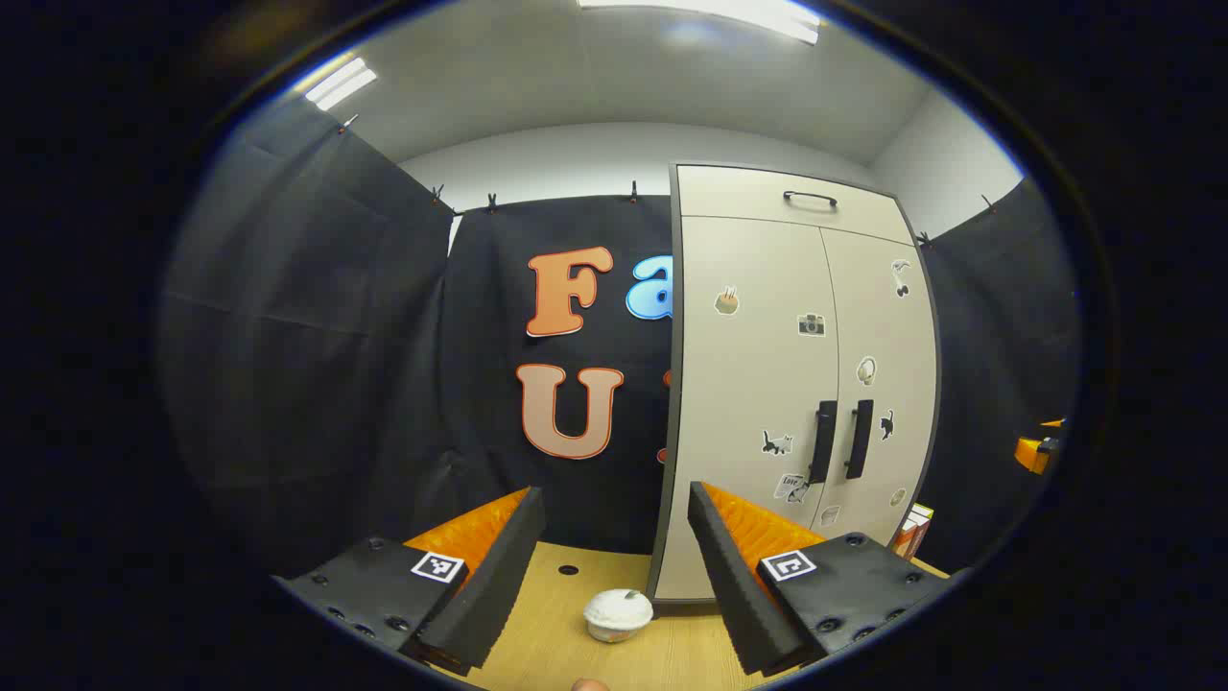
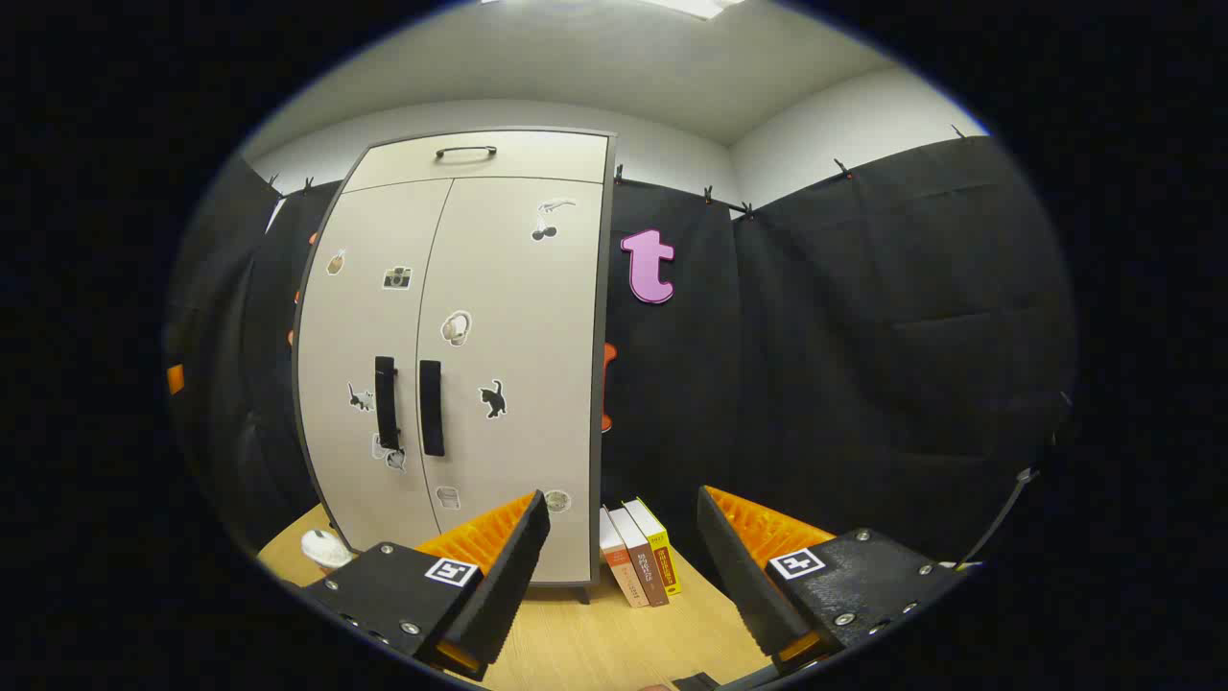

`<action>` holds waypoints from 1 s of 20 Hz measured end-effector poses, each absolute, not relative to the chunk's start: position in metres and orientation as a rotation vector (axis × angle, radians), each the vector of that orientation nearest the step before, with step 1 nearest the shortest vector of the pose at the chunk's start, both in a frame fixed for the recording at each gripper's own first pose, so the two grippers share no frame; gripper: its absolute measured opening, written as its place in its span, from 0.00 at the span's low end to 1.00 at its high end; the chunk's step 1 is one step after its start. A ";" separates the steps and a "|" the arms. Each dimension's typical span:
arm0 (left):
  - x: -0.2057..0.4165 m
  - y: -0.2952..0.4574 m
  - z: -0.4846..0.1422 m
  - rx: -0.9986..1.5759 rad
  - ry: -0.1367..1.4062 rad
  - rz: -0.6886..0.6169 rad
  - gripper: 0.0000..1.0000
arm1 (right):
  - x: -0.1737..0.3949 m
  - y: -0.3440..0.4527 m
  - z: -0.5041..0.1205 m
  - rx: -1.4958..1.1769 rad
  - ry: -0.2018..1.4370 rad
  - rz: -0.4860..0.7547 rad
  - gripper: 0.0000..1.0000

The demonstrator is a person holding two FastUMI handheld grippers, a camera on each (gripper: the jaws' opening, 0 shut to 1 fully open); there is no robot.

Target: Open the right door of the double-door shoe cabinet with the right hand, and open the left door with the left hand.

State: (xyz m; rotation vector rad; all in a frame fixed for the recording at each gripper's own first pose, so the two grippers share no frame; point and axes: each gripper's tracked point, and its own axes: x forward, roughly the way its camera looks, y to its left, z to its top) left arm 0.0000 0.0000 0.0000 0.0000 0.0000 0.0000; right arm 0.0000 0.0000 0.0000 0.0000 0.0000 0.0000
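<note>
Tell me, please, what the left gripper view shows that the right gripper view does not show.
Left gripper view: a white bowl on the table, left of the cabinet.

Right gripper view: three books leaning beside the cabinet's right side.

Both: the shoe cabinet with both doors closed, two black handles, stickers, and an open gripper in front.

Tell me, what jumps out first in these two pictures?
A tall cream shoe cabinet with both doors shut stands on the wooden table, dotted with little stickers, its two black handles side by side at the middle. In the right gripper view, three books lean beside it; in the left gripper view, a small white bowl sits before it.
</note>
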 end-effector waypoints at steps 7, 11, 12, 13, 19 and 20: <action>0.000 -0.002 -0.002 0.009 0.011 0.002 0.96 | -0.003 -0.005 0.001 -0.006 -0.006 -0.003 0.95; -0.002 -0.003 -0.003 0.011 0.017 0.005 0.96 | -0.004 -0.006 0.000 -0.004 -0.005 0.000 0.95; -0.002 -0.002 -0.003 0.011 0.017 0.009 0.96 | -0.004 -0.008 0.001 -0.006 -0.006 -0.003 0.95; -0.001 -0.003 -0.001 0.011 0.015 0.009 0.96 | -0.004 -0.008 0.001 -0.008 -0.007 -0.004 0.95; -0.002 -0.006 -0.003 0.020 0.015 0.002 0.96 | 0.001 0.005 0.003 -0.004 -0.014 0.016 0.94; -0.003 -0.005 -0.003 0.022 0.019 0.004 0.96 | 0.003 0.009 0.003 -0.008 -0.016 0.024 0.94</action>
